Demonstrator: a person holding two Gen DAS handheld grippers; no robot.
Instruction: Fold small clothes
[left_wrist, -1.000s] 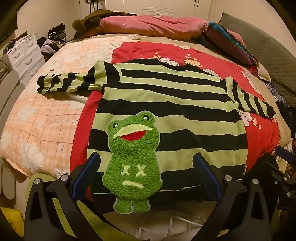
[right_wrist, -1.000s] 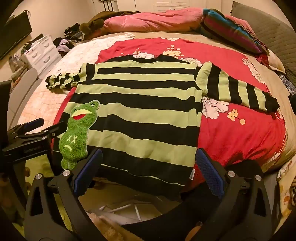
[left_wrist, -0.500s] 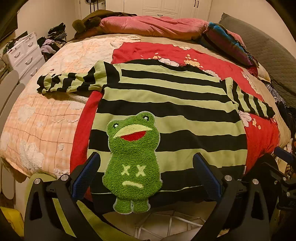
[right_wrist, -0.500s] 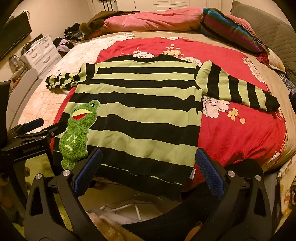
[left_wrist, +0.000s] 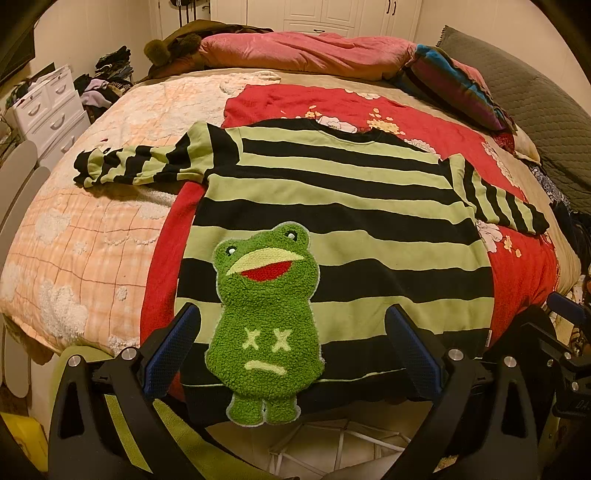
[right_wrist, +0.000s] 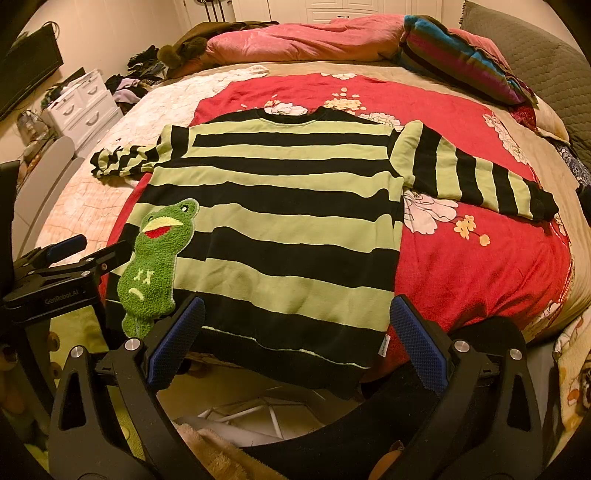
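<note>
Sweater: green-and-black striped knit sweater (right_wrist: 273, 221) lies flat on the red floral blanket (right_wrist: 480, 266) on the bed (left_wrist: 92, 236), sleeves spread, hem over the edge.
Patch: fuzzy green frog patch (left_wrist: 264, 317) near the hem.
Left hand-held gripper (left_wrist: 295, 354): jaws wide apart, empty, at the hem.
Right hand-held gripper (right_wrist: 295, 343): likewise spread and empty.

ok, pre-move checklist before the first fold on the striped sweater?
1. Sweater spread flat, front up: ok.
2. Both sleeves out to the sides: ok; the left sleeve is bunched at the cuff, the right sleeve lies straight.
3. Left gripper open, holding nothing: ok.
4. Right gripper open, holding nothing: ok.
5. Hem on the bed: not ok, the hem hangs over the bed's near edge.
6. Frog patch flat: cannot tell; its feet pass the hem.
</note>
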